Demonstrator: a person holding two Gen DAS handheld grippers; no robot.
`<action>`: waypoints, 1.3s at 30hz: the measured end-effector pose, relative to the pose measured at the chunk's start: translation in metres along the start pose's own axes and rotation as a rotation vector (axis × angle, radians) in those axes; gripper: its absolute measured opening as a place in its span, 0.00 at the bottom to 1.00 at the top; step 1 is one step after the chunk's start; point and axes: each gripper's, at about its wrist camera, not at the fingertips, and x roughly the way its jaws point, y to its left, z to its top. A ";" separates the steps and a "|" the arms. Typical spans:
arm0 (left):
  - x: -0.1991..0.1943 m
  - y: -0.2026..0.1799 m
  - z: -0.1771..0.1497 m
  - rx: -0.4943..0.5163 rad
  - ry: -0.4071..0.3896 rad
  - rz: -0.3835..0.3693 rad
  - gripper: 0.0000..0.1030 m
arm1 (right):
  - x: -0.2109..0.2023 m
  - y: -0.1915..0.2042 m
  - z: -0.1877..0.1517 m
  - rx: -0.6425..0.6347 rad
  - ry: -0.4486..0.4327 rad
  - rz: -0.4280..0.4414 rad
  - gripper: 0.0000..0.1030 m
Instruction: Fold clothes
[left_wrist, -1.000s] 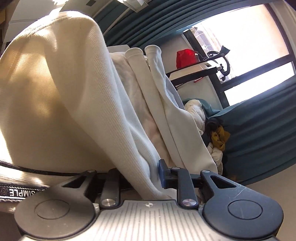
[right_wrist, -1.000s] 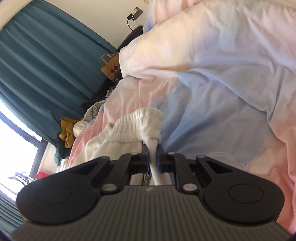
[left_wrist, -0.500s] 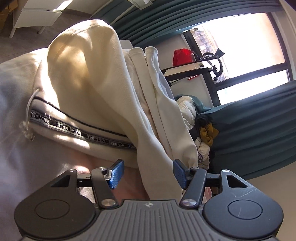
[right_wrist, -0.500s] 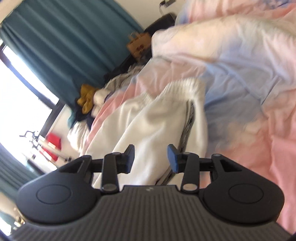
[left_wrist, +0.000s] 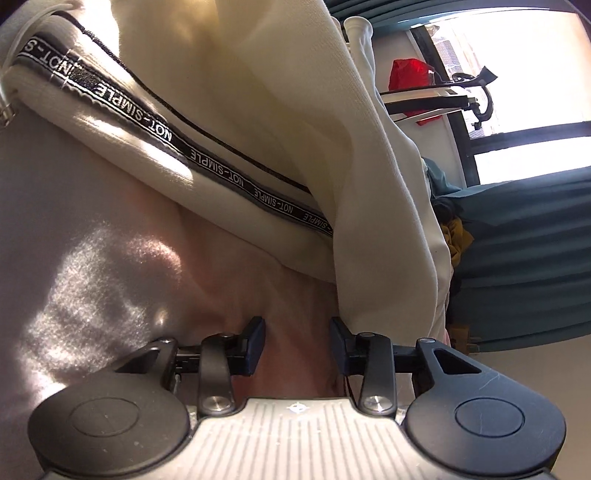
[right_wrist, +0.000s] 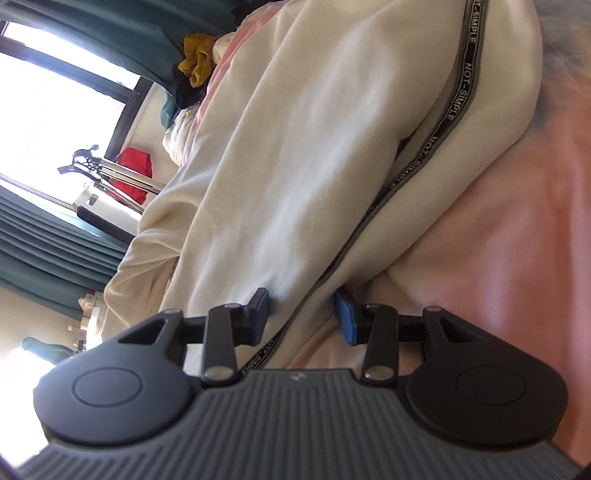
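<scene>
- The left gripper (left_wrist: 297, 345) has its jaws spread apart, with nothing between them
- It sits low over pale pink bedding (left_wrist: 110, 258)
- A cream garment (left_wrist: 295, 92) lies heaped ahead, one fold hanging down beside the right-hand finger
- A black band (left_wrist: 207, 162) reading NOT-SIMPLE runs slantwise across it
- Behind: a bright window (left_wrist: 517, 55), teal curtain (left_wrist: 524, 258), a red item (left_wrist: 408, 74)

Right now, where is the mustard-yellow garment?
The mustard-yellow garment sits in a heap of clothes at the far end of the bed, beside the teal curtain: top left in the right wrist view, far right beyond the cream trousers in the left.
</scene>
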 end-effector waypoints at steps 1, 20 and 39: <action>0.002 -0.001 0.001 0.005 -0.002 -0.002 0.38 | 0.003 0.001 0.000 -0.011 -0.006 -0.001 0.42; -0.035 0.008 0.008 -0.085 -0.106 -0.106 0.48 | -0.057 0.021 0.004 -0.068 -0.078 0.089 0.12; -0.145 0.098 0.027 -0.323 -0.273 -0.063 0.52 | -0.104 -0.011 -0.027 0.066 -0.154 0.017 0.11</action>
